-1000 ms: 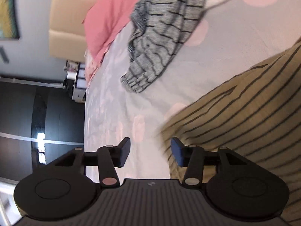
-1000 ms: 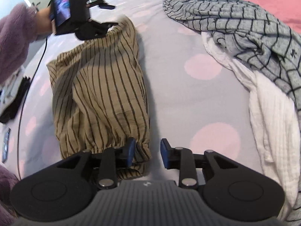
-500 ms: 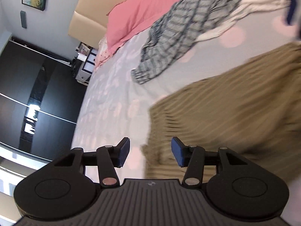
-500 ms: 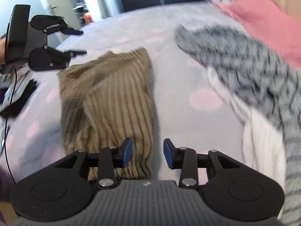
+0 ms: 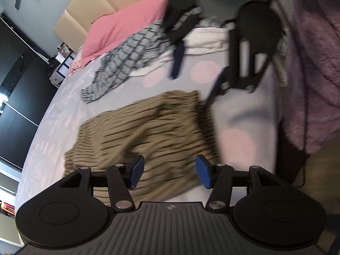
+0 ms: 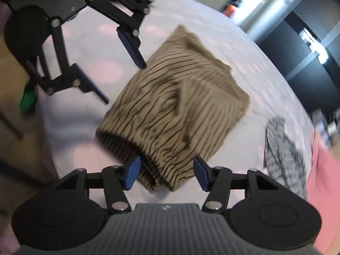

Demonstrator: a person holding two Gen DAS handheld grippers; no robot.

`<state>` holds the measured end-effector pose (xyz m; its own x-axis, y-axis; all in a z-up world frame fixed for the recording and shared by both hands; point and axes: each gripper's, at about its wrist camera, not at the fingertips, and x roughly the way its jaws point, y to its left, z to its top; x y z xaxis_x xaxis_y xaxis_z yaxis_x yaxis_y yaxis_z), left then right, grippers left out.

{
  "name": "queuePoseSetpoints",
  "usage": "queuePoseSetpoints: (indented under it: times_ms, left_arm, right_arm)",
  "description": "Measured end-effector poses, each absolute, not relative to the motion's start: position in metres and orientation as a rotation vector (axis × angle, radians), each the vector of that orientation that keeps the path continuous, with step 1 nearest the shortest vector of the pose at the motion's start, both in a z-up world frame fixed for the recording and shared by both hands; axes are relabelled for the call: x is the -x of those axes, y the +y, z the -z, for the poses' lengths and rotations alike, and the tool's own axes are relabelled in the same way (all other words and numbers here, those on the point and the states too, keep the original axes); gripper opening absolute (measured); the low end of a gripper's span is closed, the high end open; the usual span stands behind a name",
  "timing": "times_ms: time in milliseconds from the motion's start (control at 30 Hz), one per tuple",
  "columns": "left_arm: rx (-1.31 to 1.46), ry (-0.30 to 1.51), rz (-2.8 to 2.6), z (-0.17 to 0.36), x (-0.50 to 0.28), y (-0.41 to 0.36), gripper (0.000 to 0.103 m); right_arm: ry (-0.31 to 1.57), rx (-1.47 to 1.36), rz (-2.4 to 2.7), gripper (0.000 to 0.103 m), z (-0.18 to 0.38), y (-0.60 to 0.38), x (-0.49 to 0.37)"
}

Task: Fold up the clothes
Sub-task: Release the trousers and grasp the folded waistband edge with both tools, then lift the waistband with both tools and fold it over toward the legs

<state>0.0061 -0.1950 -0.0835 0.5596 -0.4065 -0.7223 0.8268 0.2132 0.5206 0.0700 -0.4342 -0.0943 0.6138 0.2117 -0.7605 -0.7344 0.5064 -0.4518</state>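
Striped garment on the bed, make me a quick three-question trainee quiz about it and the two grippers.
1. True or false: the tan striped garment is hanging in the air.
2. Which gripper has the elastic hem between its open jaws? A left B right
3. Fill in: the bed sheet is pale with ____ dots.

Key: 1 false, it lies on the bed. 2 B, jaws opening, pads not pressing. 3 pink.

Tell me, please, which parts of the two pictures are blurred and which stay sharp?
Left wrist view: the striped garment and the right gripper are smeared by motion; the left gripper, jaws opening and empty, is sharp. Right wrist view: the garment is softly blurred, the room behind streaks, and only this camera's own gripper is crisp, its jaws opening about the waistband.
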Motion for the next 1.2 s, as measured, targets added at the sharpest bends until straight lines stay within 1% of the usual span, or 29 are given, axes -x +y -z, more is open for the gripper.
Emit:
queuePoseSetpoints:
  times_ms: [100, 200, 267, 300, 367, 433, 467, 500, 533, 567, 633, 667, 767, 900, 967, 1000, 1033, 1067, 1100, 1167, 1200]
  left_arm:
    - [-1.076, 0.427, 0.878, 0.103, 0.013, -0.211, 0.061]
    - [-1.112, 0.376, 0.846, 0.12, 0.019, -0.227, 0.061]
    - [-1.093, 0.374, 0.783, 0.126, 0.012, -0.236, 0.06]
    - [-1.072, 0.389, 0.753, 0.127, 0.007, -0.239, 0.054]
    - [-1.029, 0.422, 0.721, 0.127, 0.0, -0.242, 0.046]
    - [-1.001, 0.442, 0.718, 0.127, -0.002, -0.241, 0.044]
    - [-1.01, 0.443, 0.714, 0.128, 0.0, -0.241, 0.038]
    - [-1.016, 0.447, 0.705, 0.13, 0.001, -0.241, 0.028]
    - [-1.01, 0.461, 0.696, 0.131, 0.002, -0.24, 0.026]
    - [-1.002, 0.476, 0.685, 0.131, 0.002, -0.239, 0.021]
    - [-0.981, 0.514, 0.643, 0.128, 0.004, -0.235, 0.017]
    - [-0.977, 0.537, 0.642, 0.126, 0.006, -0.232, 0.013]
    - [-0.979, 0.588, 0.645, 0.125, 0.012, -0.226, 0.012]
    - [-0.996, 0.609, 0.653, 0.13, 0.017, -0.224, 0.012]
    - [-0.992, 0.603, 0.656, 0.128, 0.019, -0.223, 0.014]
    - [-0.989, 0.59, 0.662, 0.124, 0.02, -0.223, 0.02]
    - [-0.988, 0.577, 0.669, 0.122, 0.021, -0.222, 0.023]
    - [-0.992, 0.567, 0.681, 0.123, 0.023, -0.22, 0.03]
    - [-0.996, 0.557, 0.694, 0.124, 0.025, -0.219, 0.04]
    - [-1.012, 0.527, 0.725, 0.124, 0.034, -0.217, 0.053]
    - [-1.036, 0.51, 0.734, 0.127, 0.036, -0.219, 0.053]
  right_arm:
    - [0.669, 0.975, -0.69, 0.064, 0.11, -0.429, -0.059]
    - [0.621, 1.129, -0.701, 0.065, 0.132, -0.423, -0.051]
    - [0.591, 1.195, -0.687, 0.065, 0.144, -0.422, -0.049]
    - [0.578, 1.2, -0.675, 0.065, 0.147, -0.423, -0.049]
    - [0.571, 1.164, -0.645, 0.065, 0.149, -0.424, -0.052]
    - [0.563, 1.118, -0.615, 0.065, 0.148, -0.425, -0.055]
    - [0.567, 1.103, -0.608, 0.065, 0.149, -0.425, -0.057]
    - [0.572, 1.101, -0.608, 0.064, 0.152, -0.425, -0.059]
    - [0.574, 1.117, -0.607, 0.064, 0.156, -0.424, -0.059]
    - [0.57, 1.141, -0.598, 0.063, 0.161, -0.423, -0.06]
    - [0.585, 1.163, -0.587, 0.04, 0.167, -0.422, -0.062]
    - [0.598, 1.161, -0.584, 0.028, 0.167, -0.422, -0.064]
    - [0.6, 1.155, -0.62, 0.026, 0.163, -0.42, -0.061]
    - [0.588, 1.242, -0.633, 0.026, 0.173, -0.414, -0.057]
    - [0.573, 1.256, -0.633, 0.029, 0.17, -0.415, -0.053]
    - [0.565, 1.253, -0.632, 0.036, 0.166, -0.415, -0.051]
    - [0.557, 1.237, -0.634, 0.039, 0.161, -0.415, -0.048]
    - [0.543, 1.231, -0.635, 0.049, 0.157, -0.416, -0.045]
    - [0.527, 1.228, -0.638, 0.057, 0.154, -0.416, -0.042]
    - [0.495, 1.263, -0.662, 0.061, 0.155, -0.412, -0.036]
    - [0.49, 1.287, -0.672, 0.061, 0.158, -0.411, -0.033]
